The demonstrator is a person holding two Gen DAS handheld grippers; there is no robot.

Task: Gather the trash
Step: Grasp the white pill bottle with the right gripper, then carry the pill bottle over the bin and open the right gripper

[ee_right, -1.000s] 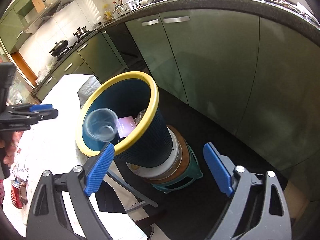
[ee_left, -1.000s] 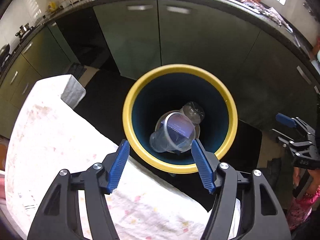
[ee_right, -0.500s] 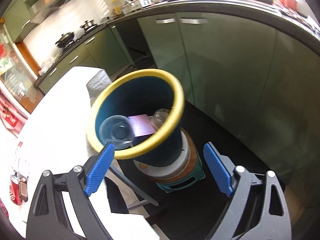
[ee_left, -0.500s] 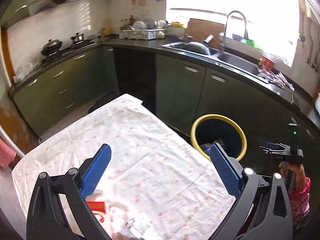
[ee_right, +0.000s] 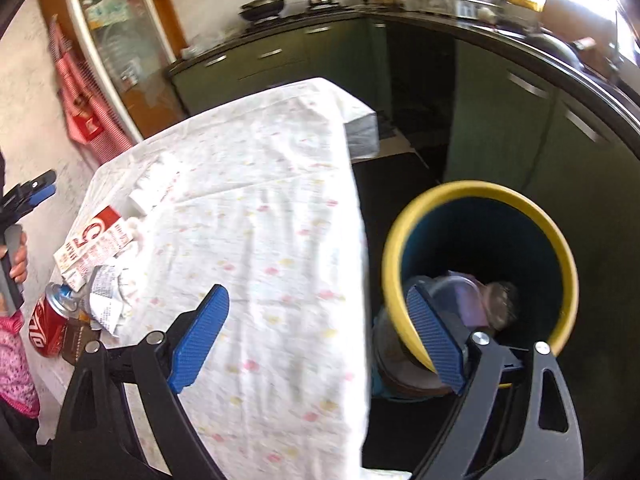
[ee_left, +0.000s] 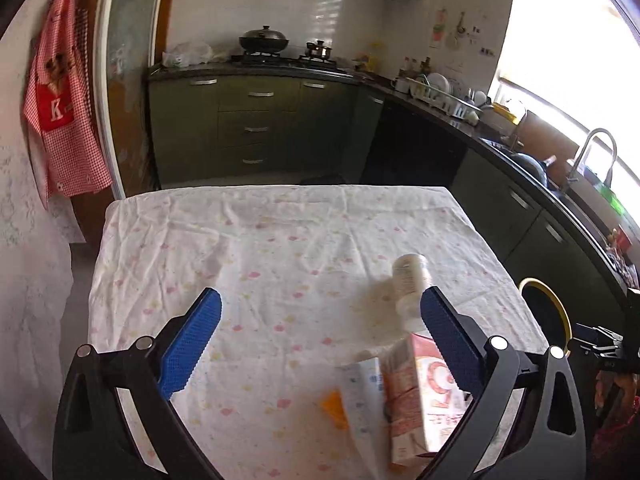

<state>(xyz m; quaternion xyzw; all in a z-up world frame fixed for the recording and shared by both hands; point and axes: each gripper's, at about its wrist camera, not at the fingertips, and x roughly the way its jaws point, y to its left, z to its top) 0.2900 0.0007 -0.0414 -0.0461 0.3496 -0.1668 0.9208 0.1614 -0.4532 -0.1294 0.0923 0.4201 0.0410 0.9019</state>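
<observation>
Over the table, both claws empty, trash left to fetch.
My left claw (ee_left: 320, 336) stood wide apart, its jaws just opened with nothing between them, the bottle (ee_left: 410, 282) and carton (ee_left: 416, 396) lying near its right finger. My right claw (ee_right: 316, 336) hung apart and empty between the cloth (ee_right: 260, 220) and bin (ee_right: 478, 280). I judged a hasty grab could nudge the bottle rolling off the edge, or snag the loose cloth and drag the can (ee_right: 48, 326) with it.
</observation>
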